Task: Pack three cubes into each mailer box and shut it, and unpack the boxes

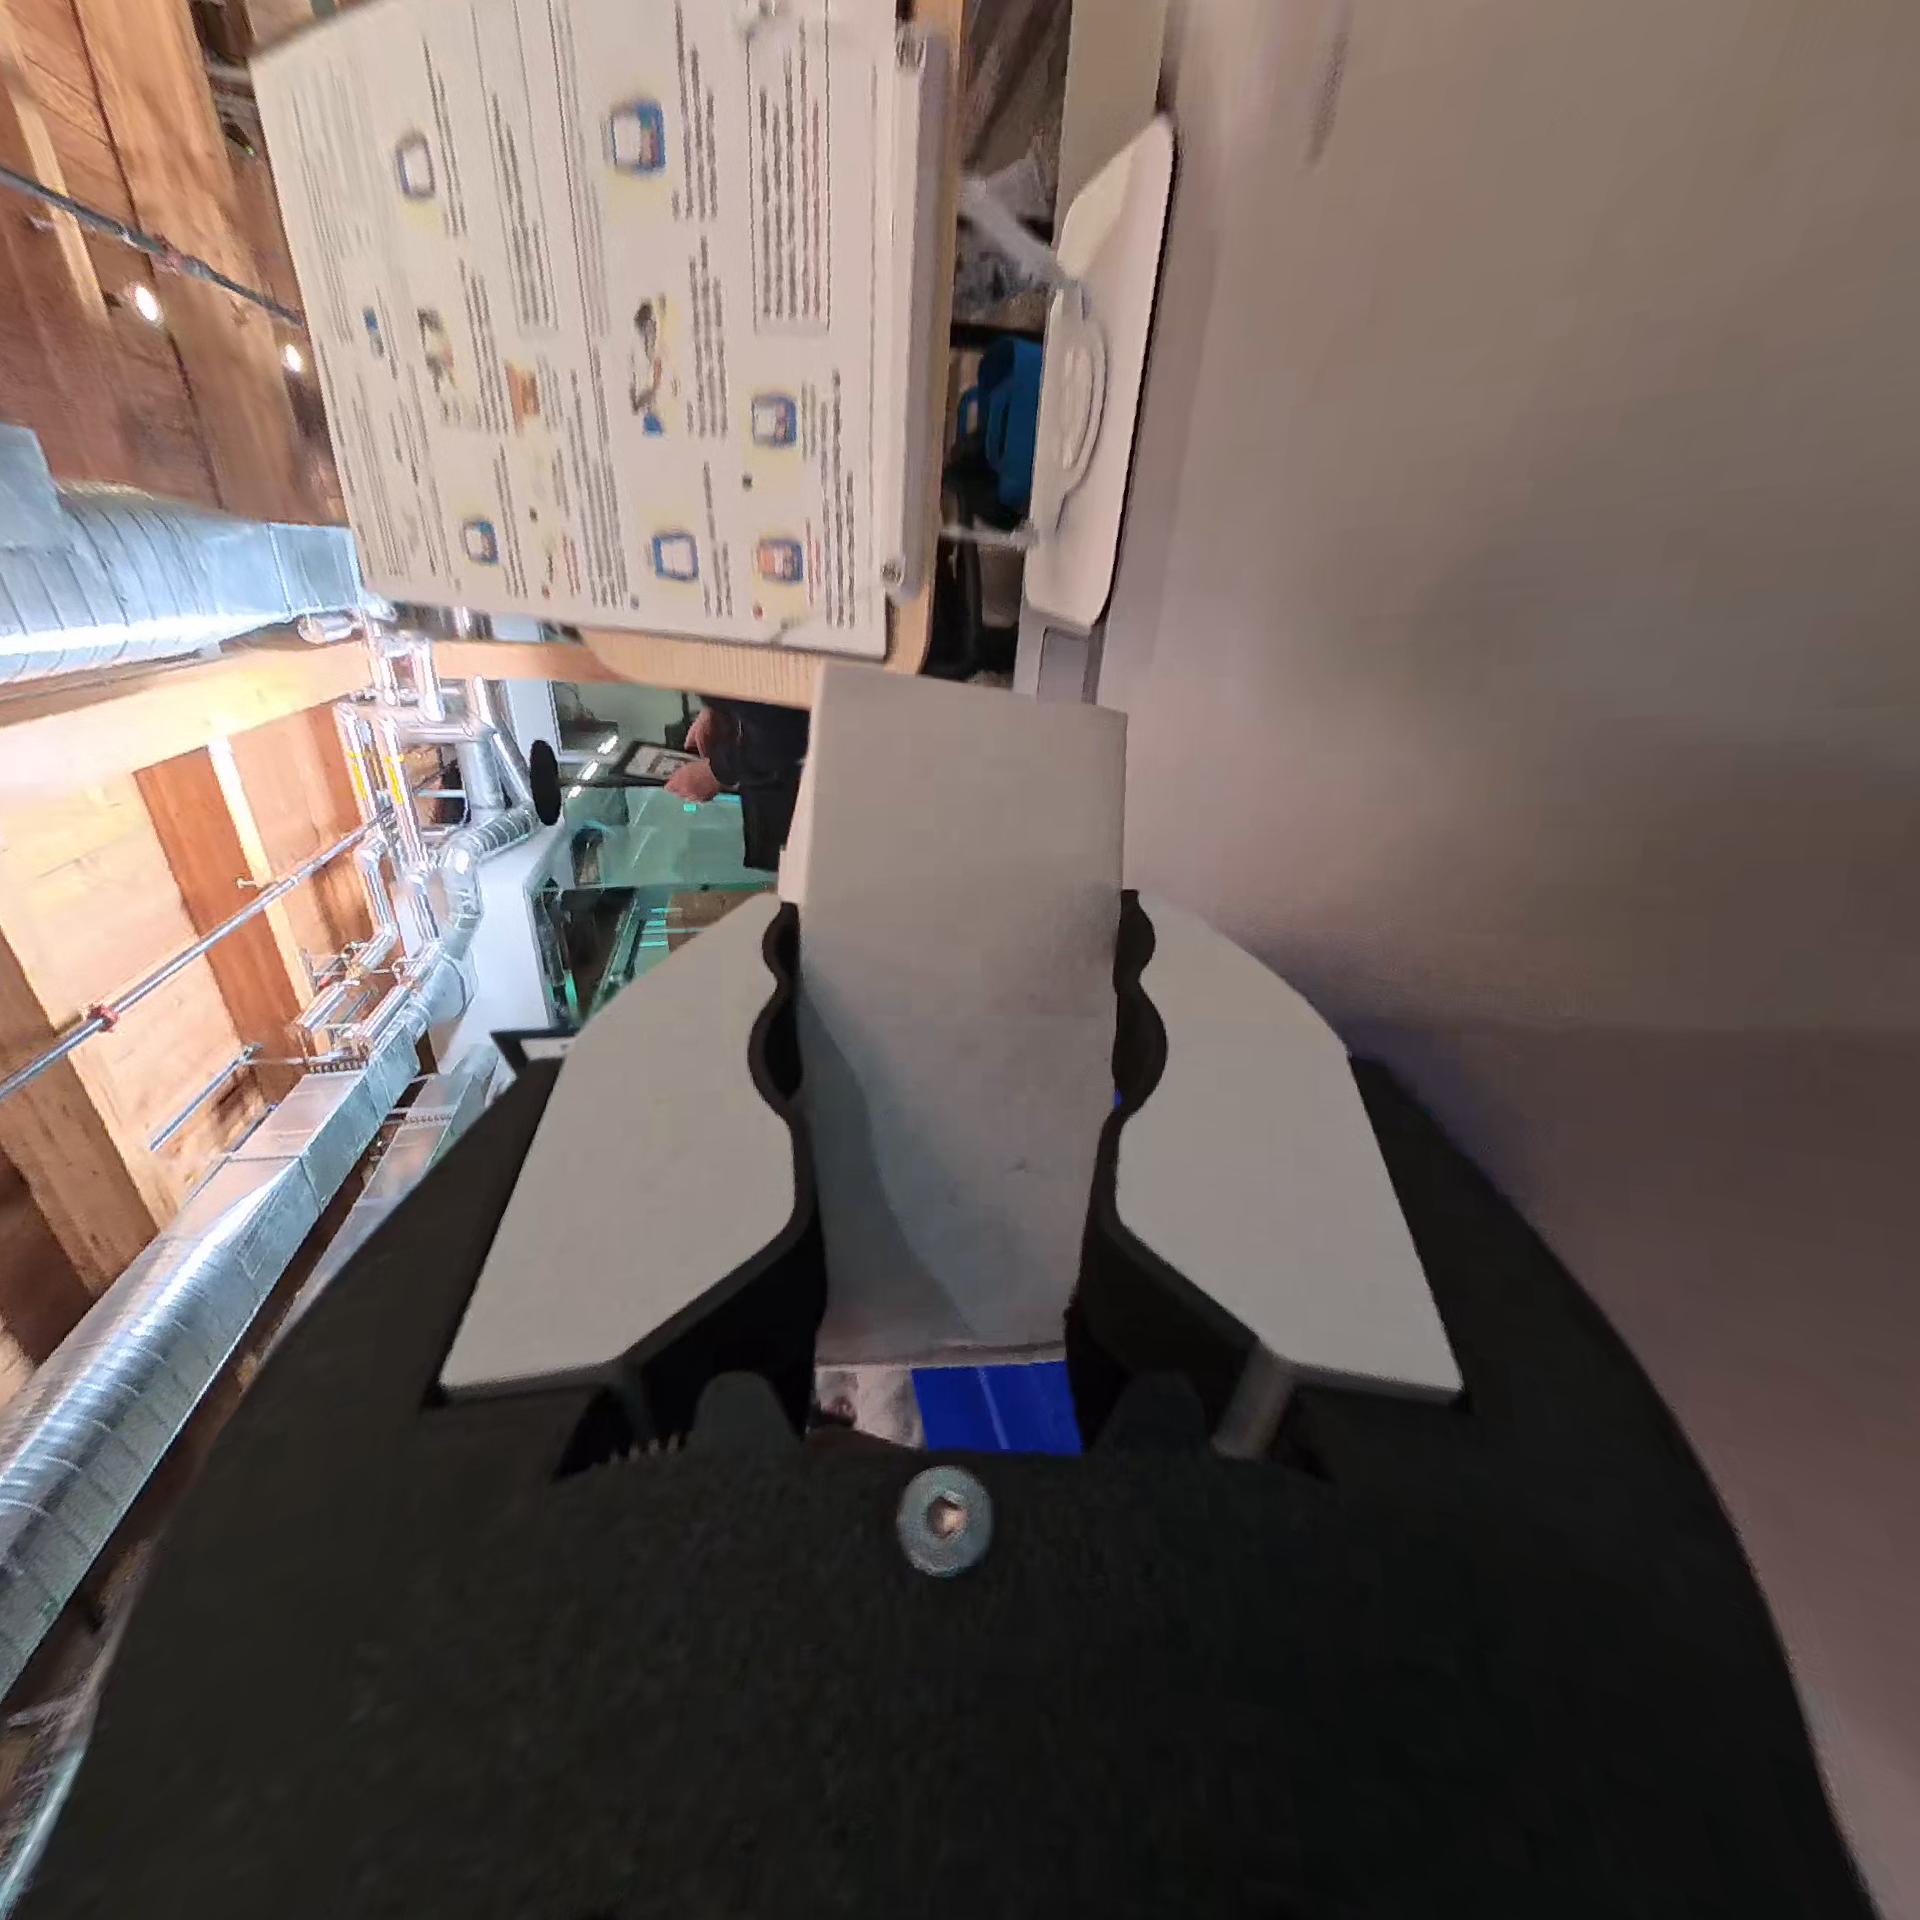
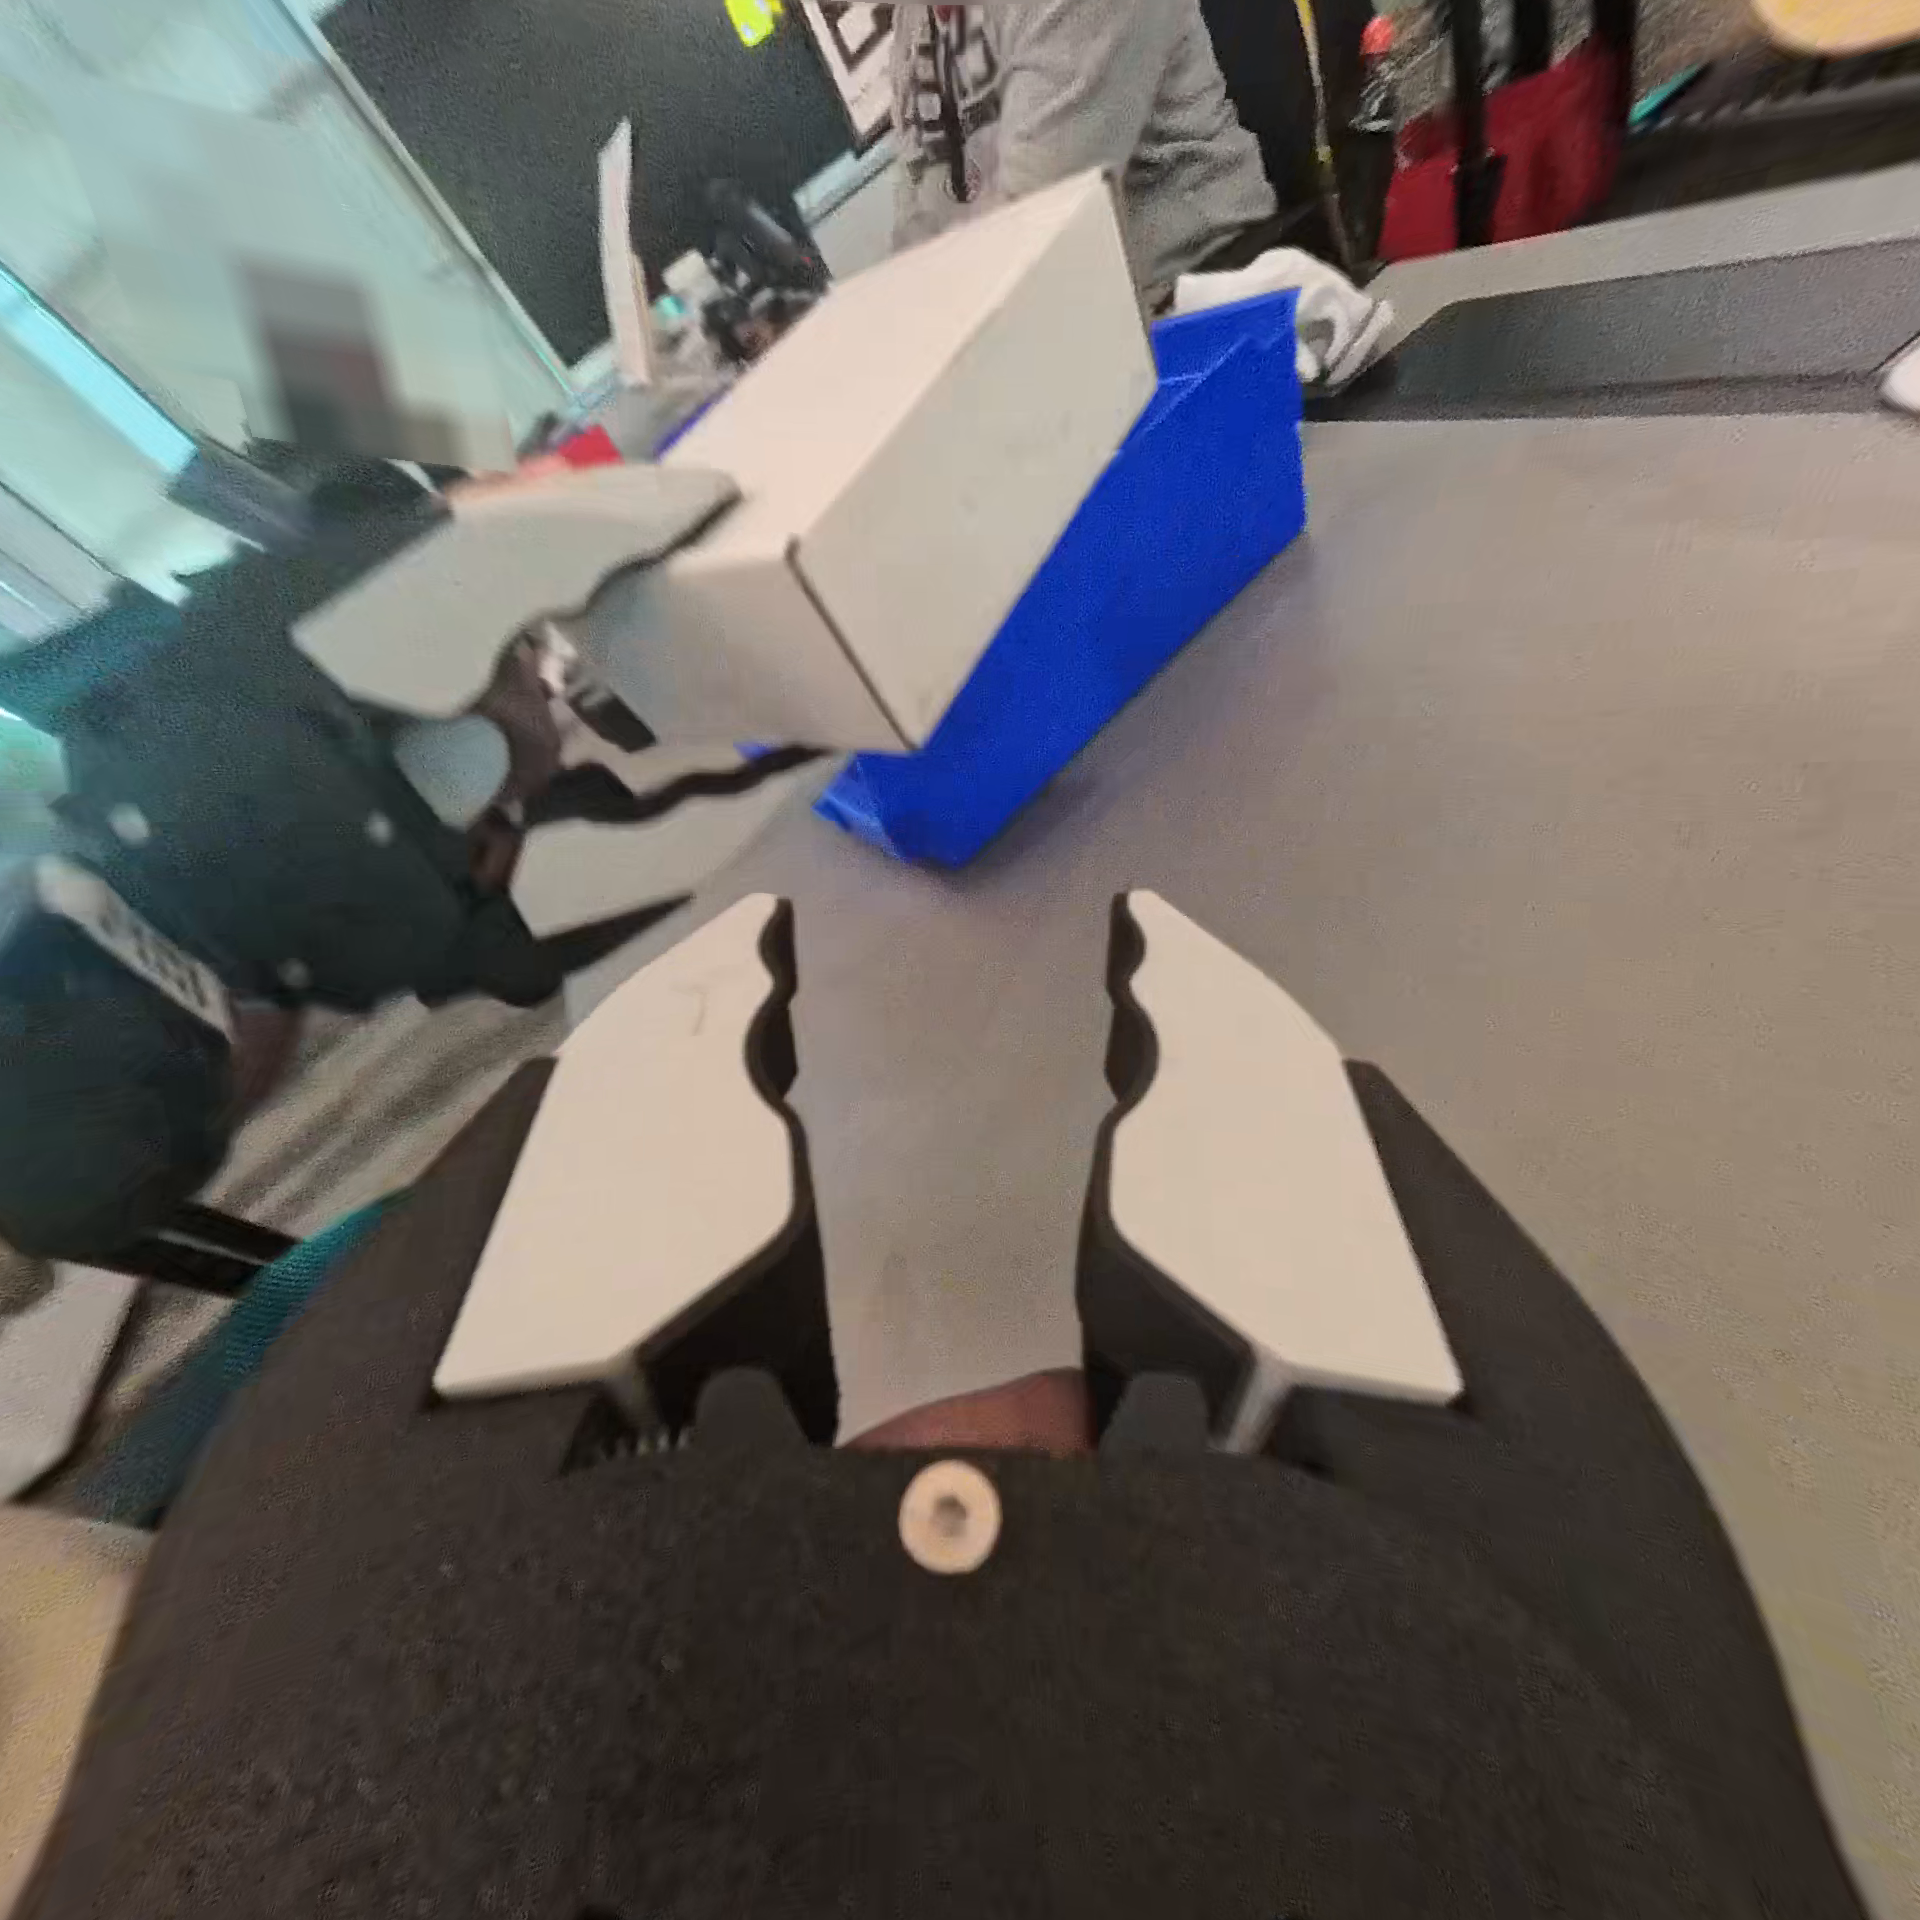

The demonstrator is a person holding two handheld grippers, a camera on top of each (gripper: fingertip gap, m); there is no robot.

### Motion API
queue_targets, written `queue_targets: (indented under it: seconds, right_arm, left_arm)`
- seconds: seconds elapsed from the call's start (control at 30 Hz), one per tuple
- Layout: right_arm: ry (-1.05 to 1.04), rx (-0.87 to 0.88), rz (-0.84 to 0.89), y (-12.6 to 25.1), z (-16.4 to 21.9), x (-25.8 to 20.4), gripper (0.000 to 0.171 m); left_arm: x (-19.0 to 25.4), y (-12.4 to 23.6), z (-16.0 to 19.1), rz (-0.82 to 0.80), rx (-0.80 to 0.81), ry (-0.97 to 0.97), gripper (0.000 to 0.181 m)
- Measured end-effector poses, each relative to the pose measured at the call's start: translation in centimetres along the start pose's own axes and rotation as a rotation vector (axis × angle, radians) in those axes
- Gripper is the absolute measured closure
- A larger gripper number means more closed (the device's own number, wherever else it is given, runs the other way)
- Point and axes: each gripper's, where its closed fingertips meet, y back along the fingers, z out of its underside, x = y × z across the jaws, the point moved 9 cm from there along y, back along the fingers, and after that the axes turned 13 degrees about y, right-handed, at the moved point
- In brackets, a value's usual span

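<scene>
Nearest in the right wrist view, the right tool was held spread and empty above the grey tabletop. Beyond it, toward the tabletop's far left edge, a closed white cardboard mailer box was seen lifted and tilted, pinched between the fingers of the left tool; in the left wrist view the same box was clamped between the two pads. Just behind it a blue open-topped bin rested on the tabletop, touching or overlapped by the box. No cubes were visible. The box was judged already shut, so packing or unpacking of it, and any other boxes, could not be gauged.
</scene>
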Motion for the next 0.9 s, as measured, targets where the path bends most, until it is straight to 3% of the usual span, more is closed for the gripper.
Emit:
queue_targets:
  seconds: [0.07,0.2,0.3,0.33,0.43,0.57,0.73,0.83,0.9]
  right_arm:
    - [-0.156,0.008,-0.132,-1.7,-0.5,0.6,0.097]
    - [-0.517,0.091,-0.321,-3.3,1.0,1.6,0.094]
    - [-0.714,0.205,-0.485,-2.9,2.2,1.8,0.104]
    - [-0.752,0.259,-0.505,-2.7,2.5,1.8,0.094]
    - [-0.887,0.325,-0.544,-2.1,2.9,2.5,0.095]
    - [-0.869,0.254,-0.494,-1.9,3.3,2.9,0.106]
    - [-0.927,0.174,-0.442,-1.7,4.3,3.7,0.107]
    - [-0.938,0.160,-0.380,-0.7,5.0,5.2,0.107]
    - [-0.963,0.182,-0.382,0.3,5.3,6.2,0.107]
  left_arm:
    - [1.3,0.1,-1.6,0.014,0.033,0.011,0.124]
    - [3.0,0.2,-4.1,-0.037,0.082,0.019,0.124]
    - [3.6,0.1,-5.1,-0.062,0.106,0.021,0.124]
    - [3.9,0.0,-5.4,-0.056,0.113,0.025,0.124]
    - [5.3,-0.1,-6.1,-0.046,0.126,-0.011,0.124]
    - [6.8,-0.2,-6.8,-0.082,0.138,-0.061,0.124]
    - [8.0,0.7,-6.7,0.011,0.100,-0.042,0.125]
    - [7.6,3.2,-6.3,0.119,0.128,0.099,0.130]
    - [6.5,4.6,-5.4,0.214,0.139,0.306,0.135]
